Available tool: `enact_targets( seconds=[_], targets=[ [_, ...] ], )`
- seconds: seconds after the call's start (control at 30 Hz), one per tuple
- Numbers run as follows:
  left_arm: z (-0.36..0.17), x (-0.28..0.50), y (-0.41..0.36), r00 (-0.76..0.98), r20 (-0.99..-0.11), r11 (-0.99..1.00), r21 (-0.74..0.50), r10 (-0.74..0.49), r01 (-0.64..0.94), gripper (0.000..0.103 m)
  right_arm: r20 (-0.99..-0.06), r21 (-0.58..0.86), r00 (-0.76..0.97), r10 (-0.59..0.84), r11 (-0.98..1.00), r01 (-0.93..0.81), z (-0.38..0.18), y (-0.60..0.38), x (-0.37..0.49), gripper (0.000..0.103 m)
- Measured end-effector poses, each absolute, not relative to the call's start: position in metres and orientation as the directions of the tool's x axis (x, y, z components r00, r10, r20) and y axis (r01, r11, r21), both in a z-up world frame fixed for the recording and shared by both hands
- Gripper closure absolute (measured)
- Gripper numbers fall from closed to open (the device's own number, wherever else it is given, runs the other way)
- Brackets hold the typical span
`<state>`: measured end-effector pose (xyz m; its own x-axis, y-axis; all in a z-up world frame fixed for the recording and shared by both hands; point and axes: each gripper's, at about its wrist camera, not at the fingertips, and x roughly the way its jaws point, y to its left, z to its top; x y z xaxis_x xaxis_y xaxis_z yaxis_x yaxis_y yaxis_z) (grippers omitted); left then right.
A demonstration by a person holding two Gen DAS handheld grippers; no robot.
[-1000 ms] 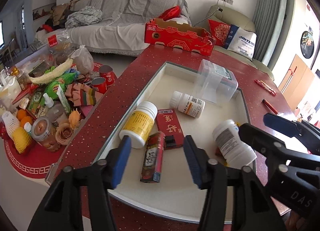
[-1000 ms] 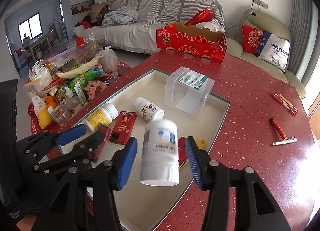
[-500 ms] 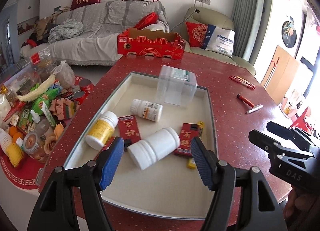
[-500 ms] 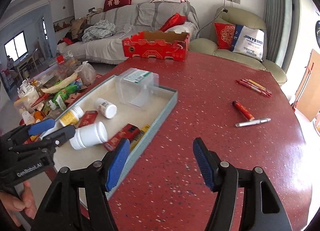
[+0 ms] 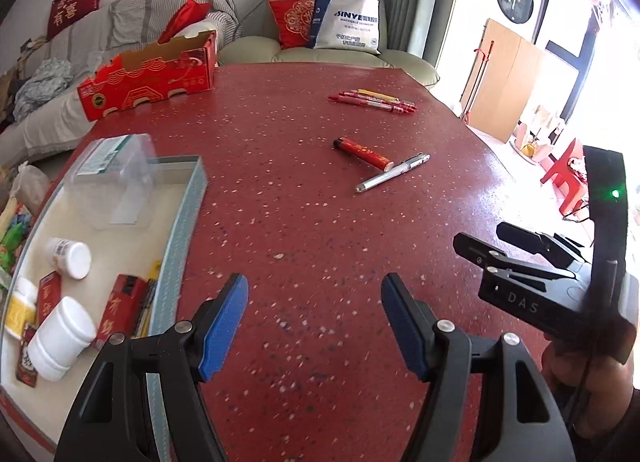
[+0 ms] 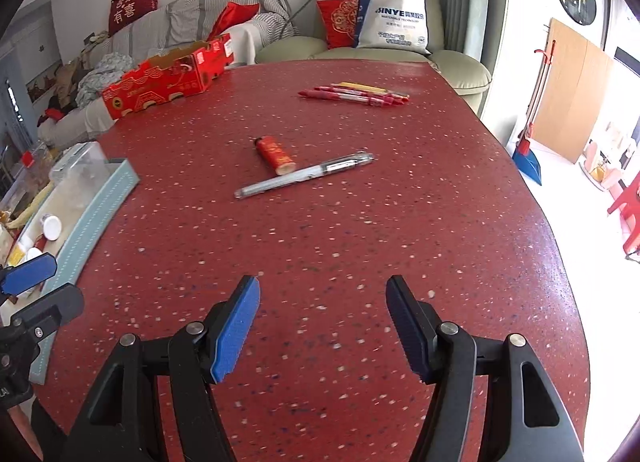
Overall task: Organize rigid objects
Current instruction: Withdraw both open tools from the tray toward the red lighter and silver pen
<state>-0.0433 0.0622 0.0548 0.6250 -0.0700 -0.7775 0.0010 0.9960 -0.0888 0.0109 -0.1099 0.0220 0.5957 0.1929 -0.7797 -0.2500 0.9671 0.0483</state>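
A red lighter [image 5: 362, 151] [image 6: 275, 153] and a clear pen [image 5: 394, 172] [image 6: 306, 174] lie touching mid-table. Several red pens [image 5: 374, 99] [image 6: 354, 95] lie farther back. A pale tray [image 5: 182, 229] [image 6: 96, 209] at the left holds white pill bottles [image 5: 60, 336], red packets [image 5: 122, 308] and a clear plastic box [image 5: 114, 177]. My left gripper [image 5: 314, 320] is open and empty over bare tabletop right of the tray. My right gripper [image 6: 322, 324] is open and empty, short of the lighter and pen; it also shows in the left wrist view [image 5: 504, 246].
A red cardboard box [image 5: 150, 75] [image 6: 168, 75] stands at the table's far left edge. A sofa and an armchair with cushions and a white bag [image 6: 394, 23] lie beyond. The table's rounded edge curves off at the right.
The right gripper let go of a white bottle, which now lies in the tray. Both grippers swung right, away from the tray, and now face the lighter and pens.
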Motion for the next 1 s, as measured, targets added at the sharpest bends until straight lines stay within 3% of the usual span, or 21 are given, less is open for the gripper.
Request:
enact_targets(
  seconds=[0.17,0.33,0.57,0.63,0.77,1.0],
  targets=[
    [0.044,0.027,0.036,0.563,-0.821,0.994,-0.105,-0.091,0.006,0.030,-0.785,0.004,0.600,0.153,0.970,-0.242,0.015,-0.122,0.026,0.036],
    [0.029,0.089,0.039,0.498,-0.859,0.976,-0.195,-0.122,-0.096,0.030,-0.794,-0.015,0.590,0.144,0.967,-0.256,0.001,-0.122,0.035,0.035],
    [0.017,0.142,0.029,0.459,-0.887,0.980,-0.137,-0.056,-0.144,0.030,-0.803,-0.007,0.573,0.164,0.959,-0.285,-0.002,-0.117,0.039,0.018],
    [0.015,0.149,0.025,0.458,-0.888,0.984,-0.114,-0.041,-0.134,0.031,-0.802,0.007,0.570,0.176,0.958,-0.286,-0.002,-0.118,0.038,0.018],
    [0.013,0.149,0.021,0.468,-0.883,0.993,-0.024,0.033,-0.115,0.046,-0.801,0.020,0.568,0.188,0.958,-0.288,-0.002,-0.120,0.039,0.017],
    [0.012,0.152,0.024,0.486,-0.874,0.997,-0.008,0.027,-0.071,0.048,-0.805,0.006,0.566,0.178,0.956,-0.292,-0.001,-0.117,0.039,0.015]
  ],
)
